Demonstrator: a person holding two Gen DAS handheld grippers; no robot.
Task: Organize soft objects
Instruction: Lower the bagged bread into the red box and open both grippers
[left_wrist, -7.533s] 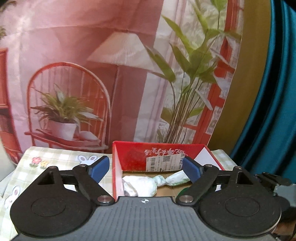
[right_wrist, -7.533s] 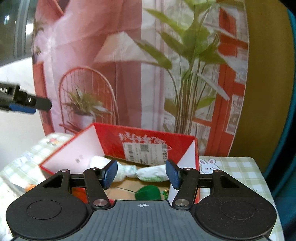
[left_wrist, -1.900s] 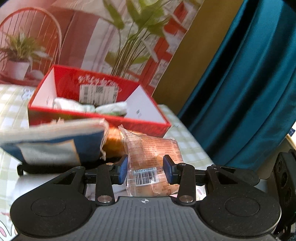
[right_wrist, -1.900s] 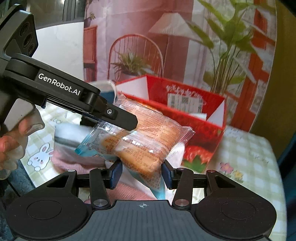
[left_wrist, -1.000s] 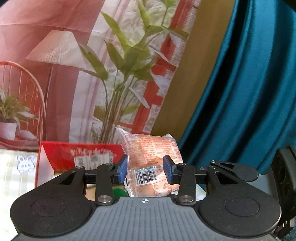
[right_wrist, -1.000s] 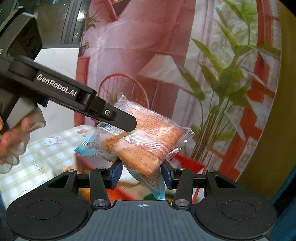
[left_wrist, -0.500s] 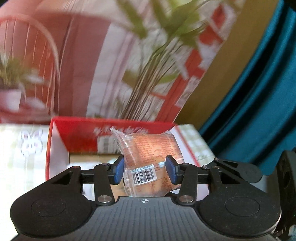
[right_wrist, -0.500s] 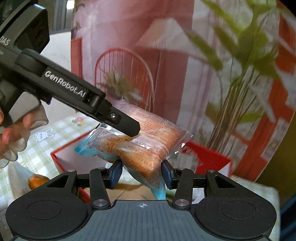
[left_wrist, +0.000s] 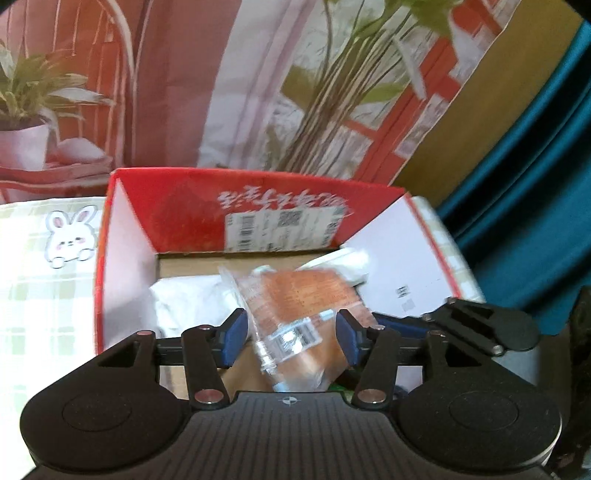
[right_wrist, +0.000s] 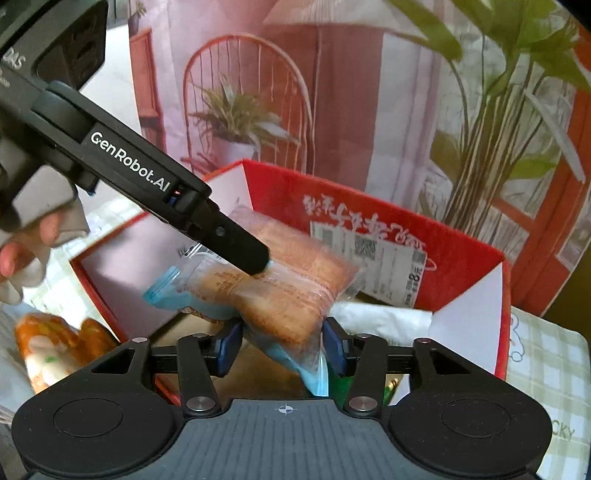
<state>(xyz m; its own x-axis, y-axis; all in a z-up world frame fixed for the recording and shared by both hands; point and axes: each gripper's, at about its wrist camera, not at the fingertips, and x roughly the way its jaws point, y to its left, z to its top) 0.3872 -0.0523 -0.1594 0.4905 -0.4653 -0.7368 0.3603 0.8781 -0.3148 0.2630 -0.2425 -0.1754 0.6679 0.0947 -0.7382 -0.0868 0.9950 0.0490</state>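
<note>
Both grippers on one bun pack (right_wrist: 280, 291) over box (left_wrist: 125, 236): left (left_wrist: 291, 338) parted, right (right_wrist: 282, 345) clamped — uneven release could snag, tear wrapper.

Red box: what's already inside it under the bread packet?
Inside the red box, a white soft bundle lies on the cardboard floor, another pale packet toward the right wall. The bread packet and grippers cover the front part.

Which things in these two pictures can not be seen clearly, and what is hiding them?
- Bread packet: blurred in the left wrist view, print unreadable.
- Left gripper: its grip on the packet is unclear; gaps show beside the pads.
- Red box floor: mostly covered by the packet and white bundles.
- Green item: hidden behind the right gripper.
</note>
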